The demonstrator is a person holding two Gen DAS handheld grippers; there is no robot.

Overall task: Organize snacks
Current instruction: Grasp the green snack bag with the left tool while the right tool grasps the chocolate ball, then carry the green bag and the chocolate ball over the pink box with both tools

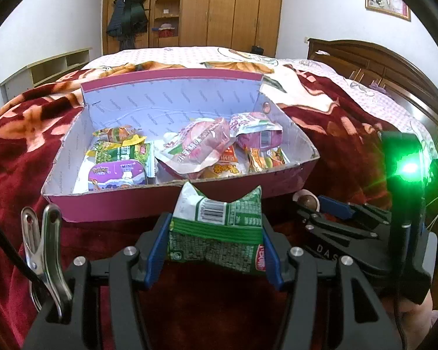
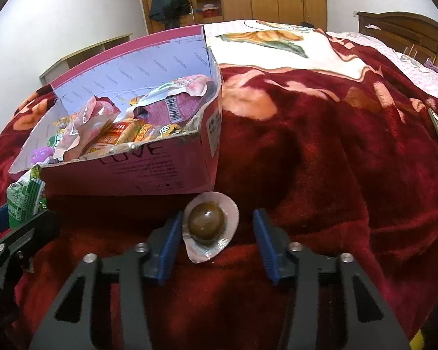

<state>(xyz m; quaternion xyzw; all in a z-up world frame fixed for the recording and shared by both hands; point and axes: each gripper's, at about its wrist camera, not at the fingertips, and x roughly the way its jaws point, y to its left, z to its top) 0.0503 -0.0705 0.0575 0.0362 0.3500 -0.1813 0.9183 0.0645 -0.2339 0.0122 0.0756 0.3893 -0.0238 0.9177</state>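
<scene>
Though rumpled, bedroom blanket (image 2: 306,160) under box (image 2: 160,169).

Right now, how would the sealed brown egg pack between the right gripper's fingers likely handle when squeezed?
The egg pack has a round domed middle, so it may roll or squirt sideways. Its thin flat rim looks floppy. The glossy film probably makes it slippery against the right gripper pads.

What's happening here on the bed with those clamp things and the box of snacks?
A person is sorting snacks into a pink cardboard box on a red blanket, using a handheld gripper in each hand. The left gripper is clamped on a green snack packet just in front of the box. The right gripper has a sealed brown ball-shaped snack between its fingers; the left pad touches the wrapper, the right pad stands clear. The box already holds several packets.
</scene>
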